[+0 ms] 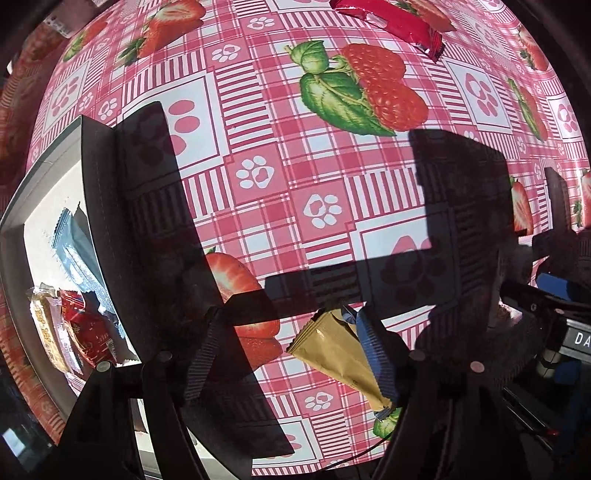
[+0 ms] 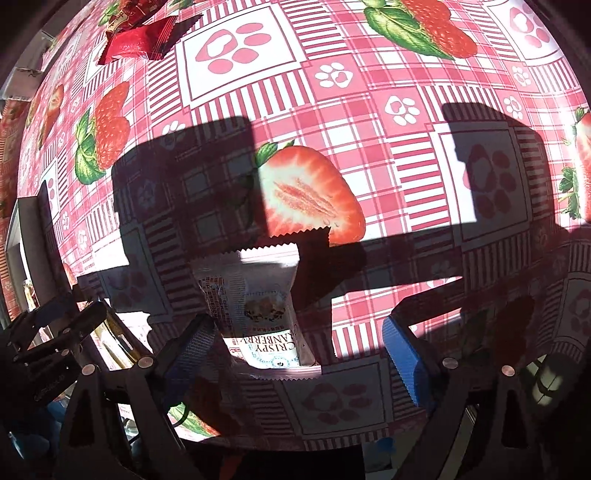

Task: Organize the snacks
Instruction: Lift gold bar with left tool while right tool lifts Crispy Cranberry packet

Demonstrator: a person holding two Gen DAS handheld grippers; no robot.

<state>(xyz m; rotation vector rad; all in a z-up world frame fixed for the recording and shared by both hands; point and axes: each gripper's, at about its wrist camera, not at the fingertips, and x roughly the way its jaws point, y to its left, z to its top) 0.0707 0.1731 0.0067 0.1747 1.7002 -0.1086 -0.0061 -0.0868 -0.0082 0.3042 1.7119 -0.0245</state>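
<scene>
Looking straight down at a pink-and-white checked vinyl tablecloth with printed strawberries and paw prints (image 1: pixel 332 206), lit by hard sun so the tool shadows are really dark. Left gripper (image 1: pixel 291 347) has its 2 ribbed fingers spread fairly wide, and a mustard-yellow foil snack sachet (image 1: pixel 340 358) lies on the cloth right against the inner face of its right finger; can't tell for sure if they actually touch, but nothing is squeezing it. On the left of that view sits a shallow white cardboard box with a grey rim (image 1: pixel 18 218), already holding a few packets: a grey-blue wrapper (image 1: pixel 79 254), a red one (image 1: pixel 86 332) and a clear one with a golden bar (image 1: pixel 46 332). Far up top lies a shiny red foil wrapper (image 1: pixel 391 22), well apart from everything else. Right gripper (image 2: pixel 299 343) is spread wide too, blue ribbed pads (image 2: pixel 406 354) on both fingers, and a white plastic pouch printed "CRISPY CRANBERRY" (image 2: pixel 258 310) lies flat on the cloth between them, nearer the left finger, not pinched. Far left in that view there are 2 or so red foil packets (image 2: pixel 136 40) in a small heap.
</scene>
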